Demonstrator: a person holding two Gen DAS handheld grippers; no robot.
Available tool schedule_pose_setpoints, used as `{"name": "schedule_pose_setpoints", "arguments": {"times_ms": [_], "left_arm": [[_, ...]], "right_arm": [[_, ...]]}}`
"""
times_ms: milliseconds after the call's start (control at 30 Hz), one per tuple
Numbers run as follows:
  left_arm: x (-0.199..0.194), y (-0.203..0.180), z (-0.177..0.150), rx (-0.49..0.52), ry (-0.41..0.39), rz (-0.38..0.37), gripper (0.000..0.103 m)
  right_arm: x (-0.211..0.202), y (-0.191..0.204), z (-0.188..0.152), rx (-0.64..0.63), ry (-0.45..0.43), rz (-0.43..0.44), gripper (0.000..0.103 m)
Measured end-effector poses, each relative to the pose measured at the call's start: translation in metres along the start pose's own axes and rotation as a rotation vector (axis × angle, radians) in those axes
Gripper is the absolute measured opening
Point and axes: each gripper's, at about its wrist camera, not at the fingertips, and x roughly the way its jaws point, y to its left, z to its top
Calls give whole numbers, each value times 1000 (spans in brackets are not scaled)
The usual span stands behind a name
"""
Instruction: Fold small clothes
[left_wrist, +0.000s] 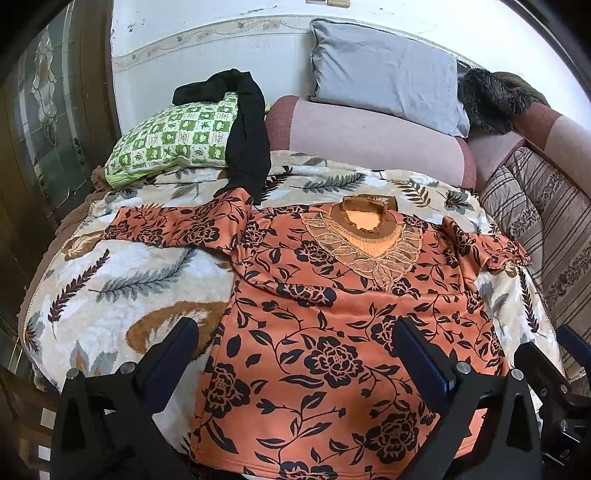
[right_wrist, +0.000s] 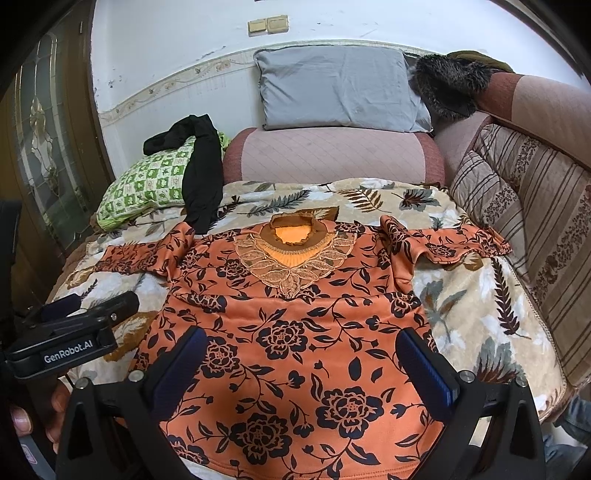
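Both fingers of our left gripper (left_wrist: 295, 354) are sitting wide apart in the left wrist view, gripping nothing, hovering over the lower left part of the orange floral top (left_wrist: 332, 332). We are seeing that top lying flat, front up, on the leaf-print blanket (left_wrist: 110, 280), hem toward us, lace collar (left_wrist: 364, 240) away from us, both sleeves spread outward. Beyond it, a black garment (left_wrist: 245, 147) is draping over the green checked pillow (left_wrist: 170, 144), its end touching the left sleeve. A grey pillow (left_wrist: 384, 74) is leaning against the wall.

Switching to the right wrist view, we are looking between the fingers of our right gripper (right_wrist: 303, 362), also spread wide and gripping nothing, poised above the top's (right_wrist: 295, 332) lower middle. Our left gripper (right_wrist: 74, 325) is showing at the left edge, beside the hem corner. On the right, a striped cushion (right_wrist: 535, 221) is running alongside the blanket (right_wrist: 472, 325).
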Motion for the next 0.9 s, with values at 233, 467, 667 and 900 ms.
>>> {"name": "schedule_pose_setpoints", "arguments": {"times_ms": [233, 467, 667, 900], "left_arm": [[0, 0, 0, 6, 19, 11, 103], [1, 1, -3, -5, 1, -2, 103], [4, 1, -4, -29, 5, -30, 103], [64, 3, -28, -86, 149, -89, 103]], "right_arm": [[2, 0, 1, 2, -1, 4, 103], [6, 0, 4, 4, 1, 3, 103], [6, 0, 4, 3, 1, 4, 103], [51, -44, -11, 167, 122, 140, 103]]}}
